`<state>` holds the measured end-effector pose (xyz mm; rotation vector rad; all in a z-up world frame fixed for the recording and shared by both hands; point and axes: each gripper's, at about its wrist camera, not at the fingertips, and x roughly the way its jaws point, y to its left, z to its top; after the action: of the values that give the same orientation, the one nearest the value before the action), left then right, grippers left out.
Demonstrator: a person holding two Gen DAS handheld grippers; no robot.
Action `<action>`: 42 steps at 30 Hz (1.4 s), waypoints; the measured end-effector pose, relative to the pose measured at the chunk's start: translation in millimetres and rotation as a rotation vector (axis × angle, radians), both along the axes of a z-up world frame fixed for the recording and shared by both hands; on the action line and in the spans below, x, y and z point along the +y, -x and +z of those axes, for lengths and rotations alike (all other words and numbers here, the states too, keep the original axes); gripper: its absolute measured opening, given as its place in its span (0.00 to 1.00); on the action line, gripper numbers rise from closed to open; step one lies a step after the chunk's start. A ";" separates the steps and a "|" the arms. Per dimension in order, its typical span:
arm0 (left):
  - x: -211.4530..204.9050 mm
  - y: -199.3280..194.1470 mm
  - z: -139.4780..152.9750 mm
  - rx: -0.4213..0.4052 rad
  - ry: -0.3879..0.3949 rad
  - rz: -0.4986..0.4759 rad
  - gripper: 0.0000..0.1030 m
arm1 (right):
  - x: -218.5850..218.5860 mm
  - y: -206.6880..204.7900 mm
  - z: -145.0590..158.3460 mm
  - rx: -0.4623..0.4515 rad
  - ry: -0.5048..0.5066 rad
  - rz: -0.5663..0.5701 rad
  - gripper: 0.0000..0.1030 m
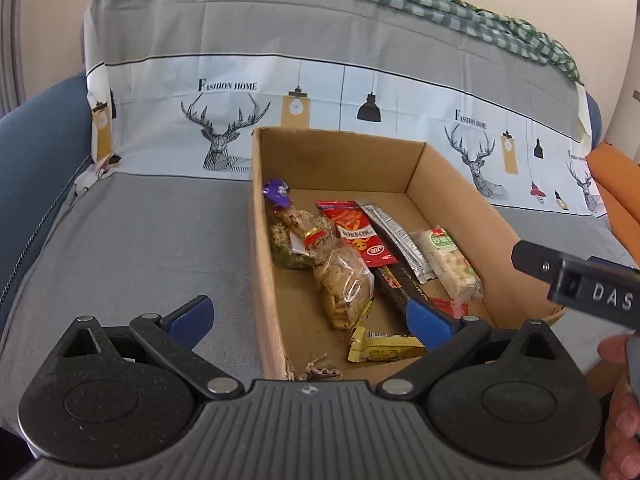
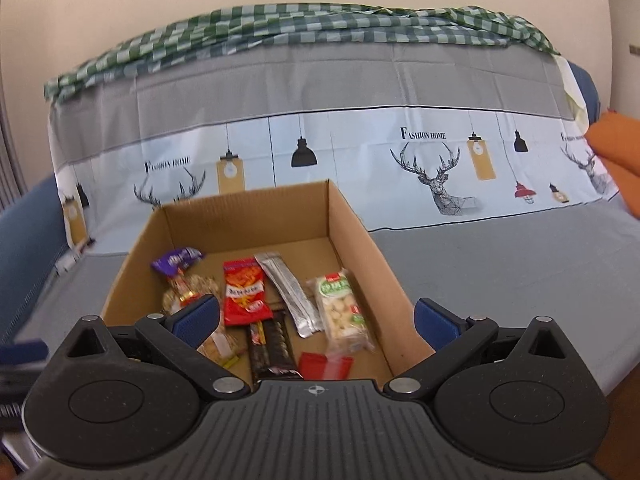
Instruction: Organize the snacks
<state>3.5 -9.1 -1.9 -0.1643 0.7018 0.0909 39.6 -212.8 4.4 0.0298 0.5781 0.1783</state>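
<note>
A: What's the surface made of?

B: A sofa draped in smooth grey cloth (image 1: 140,240), with a pale printed band of geometric stag heads and pendant lamps along the backrest. A crumpled green checked cloth (image 2: 280,24) lies along the top, and an orange cushion (image 2: 616,160) sits at the far right.

A: And the snacks?

B: All inside an open corrugated cardboard box (image 1: 264,248), a plain brown rectangle standing on the seat. Going left to right: a clear crinkly bag of mixed nibbles with a purple top (image 1: 288,224), a clear bag of small biscuits (image 1: 344,288) nearer the camera, a glossy red packet (image 1: 360,232), a long dark bar (image 1: 400,284), a silver foil stick (image 1: 400,236), and a clear pack of pale round pieces with a green label (image 1: 452,264). A yellow wrapper (image 1: 380,346) lies at the near end, with a red packet (image 2: 324,364) to its right.

A: The claws?

B: The left claw (image 1: 308,320) has its blue-padded fingers spread wide, nothing between them, straddling the box's left wall. The right claw (image 2: 316,318) is equally wide apart and empty, above the box's near end, and its black body shows at the right edge of the left view.
</note>
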 end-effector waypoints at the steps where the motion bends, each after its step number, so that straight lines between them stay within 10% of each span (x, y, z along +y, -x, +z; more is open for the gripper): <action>1: 1.1 0.9 -0.2 0.000 0.005 0.000 0.99 | -0.1 0.6 -0.4 0.000 0.003 0.005 0.99; 42: 1.0 -9.4 -3.2 0.011 0.022 -0.019 0.99 | 14.8 -2.7 -8.9 0.013 0.057 0.046 0.99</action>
<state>12.8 -8.0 -5.2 -0.1781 0.7159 0.0659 42.3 -197.9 -4.5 -0.0378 0.5972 0.2058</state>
